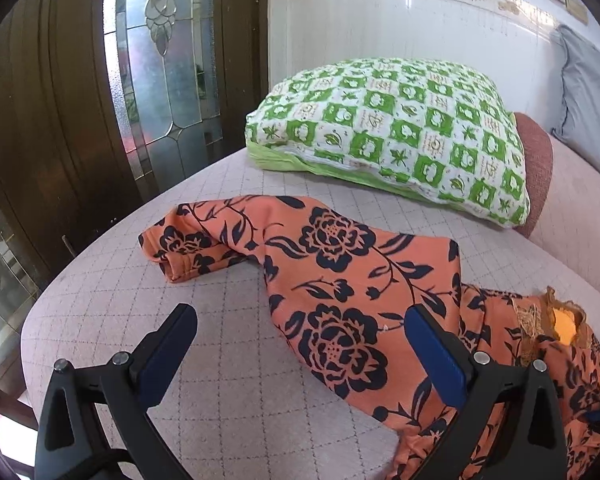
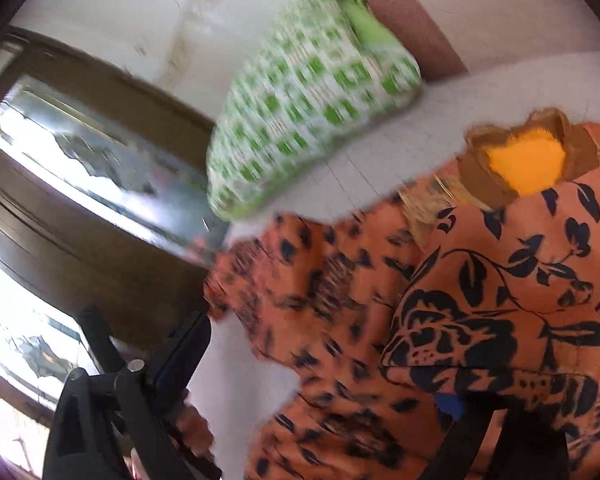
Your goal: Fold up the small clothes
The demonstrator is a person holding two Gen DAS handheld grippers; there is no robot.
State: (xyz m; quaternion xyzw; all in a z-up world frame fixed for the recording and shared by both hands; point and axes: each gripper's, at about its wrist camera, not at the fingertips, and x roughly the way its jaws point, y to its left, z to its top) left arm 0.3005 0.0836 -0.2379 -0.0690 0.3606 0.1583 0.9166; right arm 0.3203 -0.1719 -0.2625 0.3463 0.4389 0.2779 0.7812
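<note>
Orange cloth printed with dark navy roses and trailing leaves: we see the small garment (image 1: 340, 280) lying rumpled on the pale quilted bed cover (image 1: 220, 312), one sleeve or leg stretched toward the far left with its hemmed cuff open, the body bunched toward the right. At its neckline a brown frayed collar frames a bright yellow lining (image 2: 524, 164).

We hold the left gripper (image 1: 300, 352) spread wide over the near edge, its right finger above the fabric, its left finger above bare cover, and nothing between them. Our right gripper (image 2: 324, 384) is blurred; a fold of the garment drapes over its right finger, but we cannot tell whether it is clamped.

Behind the garment, apart from it, rests a green-and-white checked pillow (image 1: 400, 132).
</note>
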